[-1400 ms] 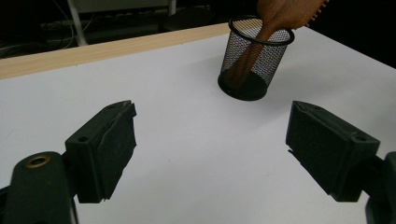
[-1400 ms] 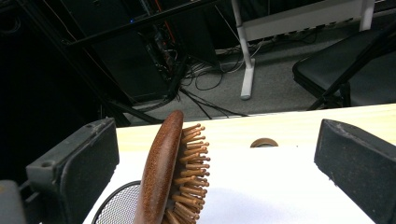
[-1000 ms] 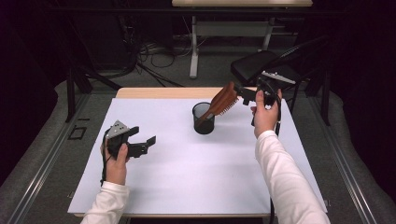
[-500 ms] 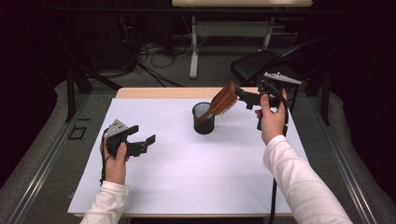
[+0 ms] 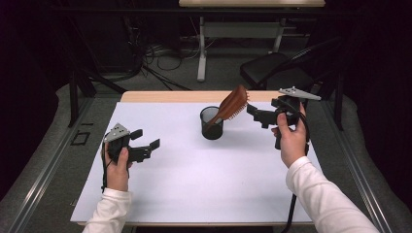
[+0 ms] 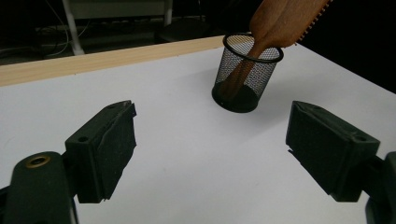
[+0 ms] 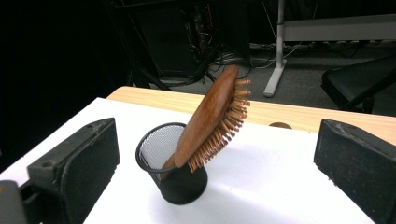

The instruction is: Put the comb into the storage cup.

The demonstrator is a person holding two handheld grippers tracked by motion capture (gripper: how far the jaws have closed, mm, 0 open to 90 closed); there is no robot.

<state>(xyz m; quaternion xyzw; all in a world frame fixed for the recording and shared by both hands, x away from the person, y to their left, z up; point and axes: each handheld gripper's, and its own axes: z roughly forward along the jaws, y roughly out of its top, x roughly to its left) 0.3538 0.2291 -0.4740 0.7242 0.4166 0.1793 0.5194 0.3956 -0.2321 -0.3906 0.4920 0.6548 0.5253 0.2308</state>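
Since a second ago our right gripper (image 5: pixel 252 112) has drawn back from the brown wooden paddle hairbrush (image 5: pixel 232 103), jaws apart and empty. That brush leans handle-down in the black wire-mesh cup (image 5: pixel 212 124) mid-table on the white tabletop (image 5: pixel 204 184). Our left gripper (image 5: pixel 145 147) rests there too, jaws wide, holding nothing.

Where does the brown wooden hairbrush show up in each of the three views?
High view: the brown wooden hairbrush leans right, handle down in the black mesh cup, at upper centre.
Left gripper view: brush head at the top right edge, above the cup.
Right gripper view: brush at centre, bristles facing right, between the open jaws.
Shared landmark: the black mesh cup on the white sheet.
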